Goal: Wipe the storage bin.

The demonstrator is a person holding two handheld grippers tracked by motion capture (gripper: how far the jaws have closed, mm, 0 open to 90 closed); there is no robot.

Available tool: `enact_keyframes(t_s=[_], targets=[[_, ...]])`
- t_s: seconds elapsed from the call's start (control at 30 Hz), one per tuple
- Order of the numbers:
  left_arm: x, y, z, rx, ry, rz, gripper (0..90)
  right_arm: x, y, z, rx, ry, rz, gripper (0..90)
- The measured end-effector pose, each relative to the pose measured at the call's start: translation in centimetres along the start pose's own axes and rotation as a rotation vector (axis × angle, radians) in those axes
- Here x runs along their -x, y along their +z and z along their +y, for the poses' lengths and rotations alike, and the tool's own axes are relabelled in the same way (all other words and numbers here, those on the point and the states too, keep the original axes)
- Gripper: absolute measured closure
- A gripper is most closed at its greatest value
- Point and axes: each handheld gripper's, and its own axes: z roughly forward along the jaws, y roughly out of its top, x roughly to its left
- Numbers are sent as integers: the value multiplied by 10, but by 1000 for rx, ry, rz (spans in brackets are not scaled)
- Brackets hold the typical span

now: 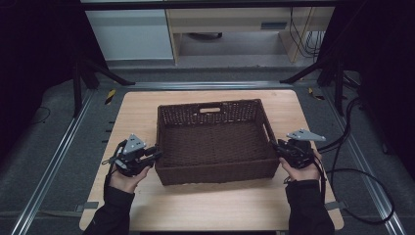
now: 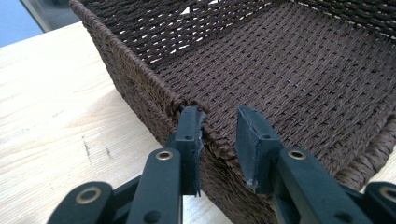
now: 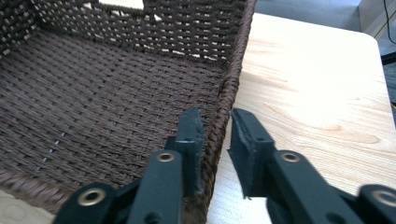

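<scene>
A dark brown woven basket [image 1: 213, 113] sits empty in the middle of the light wooden table [image 1: 205, 205]. My left gripper [image 1: 157, 153] is at the basket's left rim, near its front corner. In the left gripper view the jaws of the left gripper [image 2: 219, 114] straddle the basket's rim [image 2: 140, 74], one outside touching the weave, the other inside and apart from it. My right gripper [image 1: 274, 146] is at the right rim. In the right gripper view the right gripper [image 3: 215, 115] straddles the basket's wall [image 3: 229, 79], inner jaw against it, outer jaw with a gap.
A handle slot [image 1: 210, 109] is cut into the basket's far wall. Bare table shows on both sides and in front. Metal rails [image 1: 58, 152] run along the floor beside the table. Cables [image 1: 352, 171] trail at the right.
</scene>
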Motion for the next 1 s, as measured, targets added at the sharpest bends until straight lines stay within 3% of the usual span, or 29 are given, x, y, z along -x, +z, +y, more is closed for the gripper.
enact_keyframes(t_s=[0.13, 0.2, 0.33, 0.37, 0.4, 0.5, 0.57, 0.73, 0.83, 1.0], targets=[[3, -2, -1, 1, -1, -8, 694, 1, -9, -1, 2, 11, 16, 748], [4, -3, -1, -1, 1, -6, 692, 0, -8, -2, -17, 7, 12, 803], [3, -6, 2, 9, 2, -11, 674, 0, -6, -3, -20, 7, 1, 814], [0, -8, 4, 27, -8, 0, 674, 0, -6, -3, -20, 4, -1, 817], [-3, -9, 7, 43, -24, 7, 618, 0, -4, -2, -18, 1, -10, 821], [-11, -4, 12, 48, -32, 26, 600, 1, 0, 0, -12, -2, -25, 824], [-17, 4, 14, 45, -60, 9, 588, 2, 3, 1, -7, -4, -34, 826], [-17, 19, 9, 12, -49, 6, 588, 4, 4, 2, 6, -2, -32, 810], [-14, 18, 10, 7, -38, 15, 600, 5, -1, 3, 18, 6, -21, 752], [-9, 15, 8, -3, -28, 27, 605, 5, -5, 1, 6, 4, -14, 787]])
